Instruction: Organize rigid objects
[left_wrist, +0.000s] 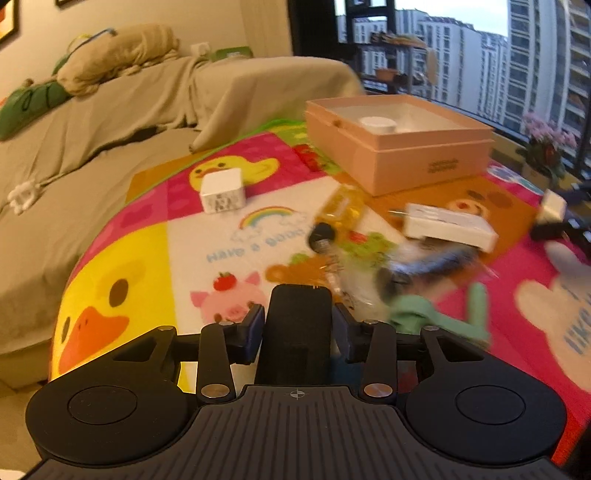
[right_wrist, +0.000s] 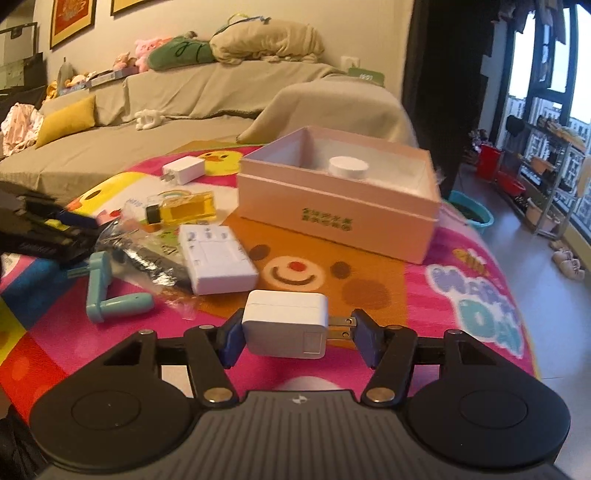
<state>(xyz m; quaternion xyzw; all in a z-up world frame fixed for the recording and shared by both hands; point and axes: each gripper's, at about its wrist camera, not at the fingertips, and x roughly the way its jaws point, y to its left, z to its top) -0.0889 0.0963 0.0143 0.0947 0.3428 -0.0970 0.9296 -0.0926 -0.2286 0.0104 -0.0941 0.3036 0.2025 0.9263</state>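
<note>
My left gripper (left_wrist: 298, 325) is shut on a black rectangular block (left_wrist: 297, 314), held above the colourful mat. My right gripper (right_wrist: 291, 332) is shut on a white plug charger (right_wrist: 285, 324), one pad on its body and one on its prongs; it also shows at the right edge of the left wrist view (left_wrist: 552, 208). A pink open box (right_wrist: 332, 206) holds a white round puck (right_wrist: 348, 167). On the mat lie a second white charger (right_wrist: 184, 169), a yellow perfume bottle (right_wrist: 184, 211), a white flat adapter (right_wrist: 216, 258), a teal crank handle (right_wrist: 110, 291) and a dark item in clear wrap (right_wrist: 151, 264).
The cartoon mat (right_wrist: 424, 295) covers a table. A beige-covered sofa (right_wrist: 166, 110) with cushions and plush toys stands behind it. A window, shelving and a teal basin (right_wrist: 476, 216) are to the right. The table's right edge drops to the floor.
</note>
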